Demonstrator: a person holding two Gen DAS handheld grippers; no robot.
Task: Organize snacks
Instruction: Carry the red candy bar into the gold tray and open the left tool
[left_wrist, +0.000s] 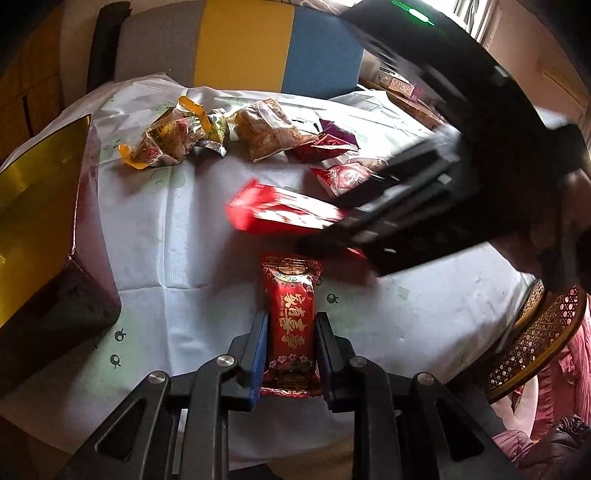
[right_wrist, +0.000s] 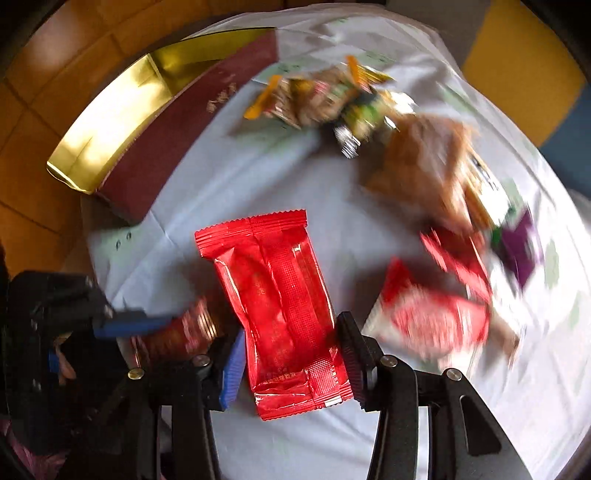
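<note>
Pinching a patterned red packet (left_wrist: 291, 325) between left fingers (left_wrist: 290, 334), plain red packet (right_wrist: 284, 306) clamped between right fingers (right_wrist: 291, 354)

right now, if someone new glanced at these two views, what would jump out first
Two red snack packets stand out, each clamped in a tool: the left tool grips a gold-lettered red packet over the white tablecloth, and the right tool grips a plain red packet. Next comes the open maroon gift box with a gold lining at the table's edge, then the loose snack pile on the far side.
</note>
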